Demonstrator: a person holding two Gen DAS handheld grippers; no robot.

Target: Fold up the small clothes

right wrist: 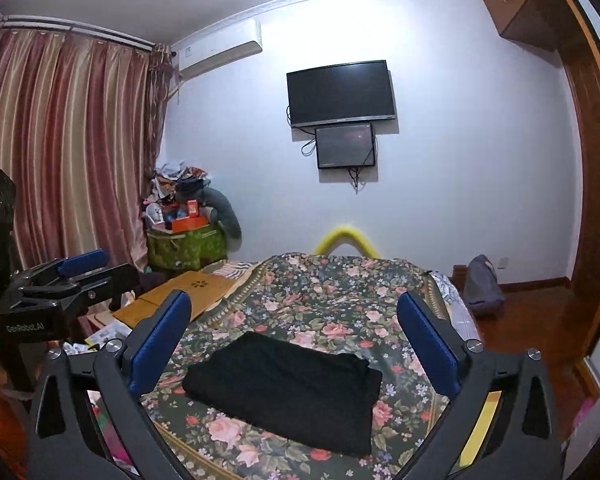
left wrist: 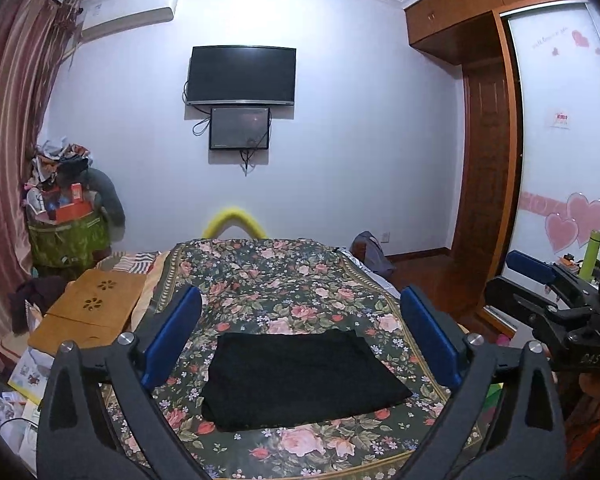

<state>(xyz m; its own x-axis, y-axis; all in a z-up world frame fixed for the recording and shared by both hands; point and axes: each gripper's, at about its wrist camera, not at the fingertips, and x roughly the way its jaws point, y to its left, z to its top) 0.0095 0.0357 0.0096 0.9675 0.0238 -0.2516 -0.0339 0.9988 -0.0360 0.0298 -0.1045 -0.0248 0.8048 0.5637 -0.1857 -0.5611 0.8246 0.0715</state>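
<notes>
Left wrist view: left tongs point(left wrist: 300, 336) spread wide, empty, above a folded black garment point(left wrist: 300, 380) lying flat on the floral bedspread point(left wrist: 284, 280). Right wrist view: right tongs point(right wrist: 294, 340) likewise spread, holding nothing, over the same garment point(right wrist: 284, 388).

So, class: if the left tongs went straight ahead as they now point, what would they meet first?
Probably the floral bedspread beyond the black folded garment; the open left tongs hover above both. Depth is unclear.

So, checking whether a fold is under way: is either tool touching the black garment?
Apart. Both wrist views show the black garment lying flat on the bed, with each open tool's fingers clear of it.
</notes>
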